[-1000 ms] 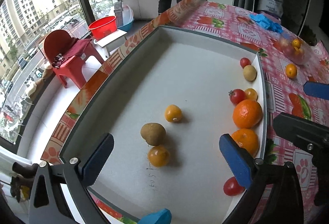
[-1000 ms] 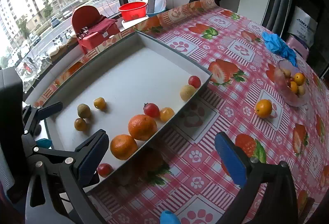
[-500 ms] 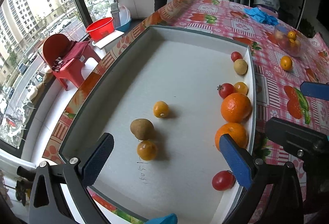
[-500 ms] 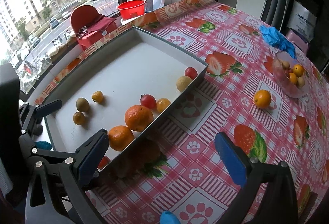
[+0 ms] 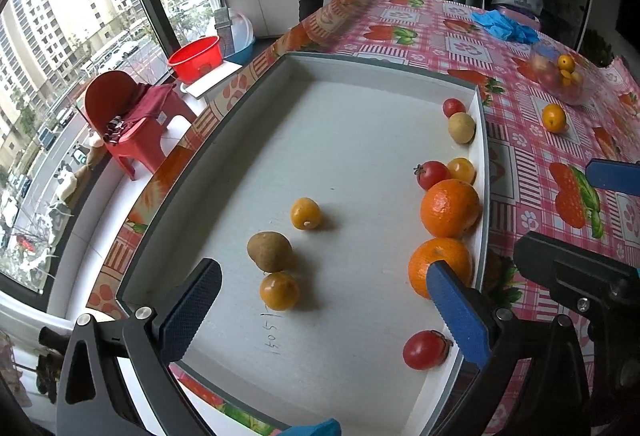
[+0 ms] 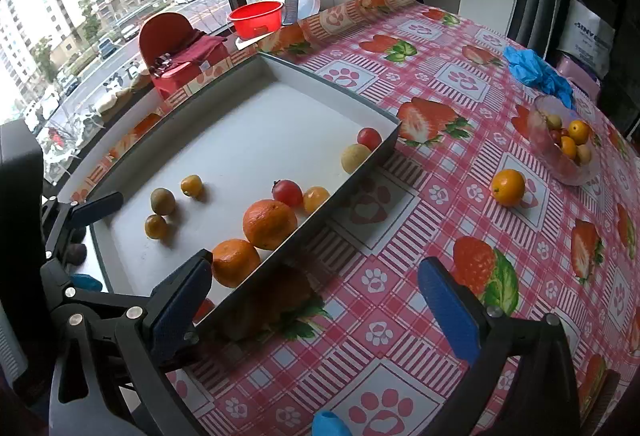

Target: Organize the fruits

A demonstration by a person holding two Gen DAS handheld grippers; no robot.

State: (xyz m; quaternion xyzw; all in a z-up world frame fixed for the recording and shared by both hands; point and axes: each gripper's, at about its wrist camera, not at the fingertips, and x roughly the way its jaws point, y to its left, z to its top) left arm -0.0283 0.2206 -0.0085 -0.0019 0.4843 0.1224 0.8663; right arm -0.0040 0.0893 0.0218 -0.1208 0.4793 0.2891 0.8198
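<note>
Left claw (image 5: 324,310): wide open, empty, raised above near end of white tray (image 5: 360,140). Since a second ago, drawn back and upward; more of tray floor in view, tomato (image 5: 425,349) at 5 o'clock now fully clear of blue pad. No fruit moved. Likely meaning: no pick begun, sorting not advanced.

Right claw (image 6: 316,310): wide open, empty, over counter (image 6: 440,84) beside tray's dark wall; likewise pulled back slightly.

Tray contents, left view: two oranges (image 5: 450,208) against wall at 3 o'clock, second tomato and small yellow fruit beyond them; pale fruit and red one at 1 o'clock; kiwi (image 5: 269,251) touching a kumquat (image 5: 279,291) at centre, another kumquat just beyond.

Right view only: full glass bowl (image 6: 564,150) of mixed fruit at 2 o'clock, with loose orange (image 6: 508,187) beside it on counter, outside tray. Left view only: handwritten marks on tray floor, near tomato unobstructed.
</note>
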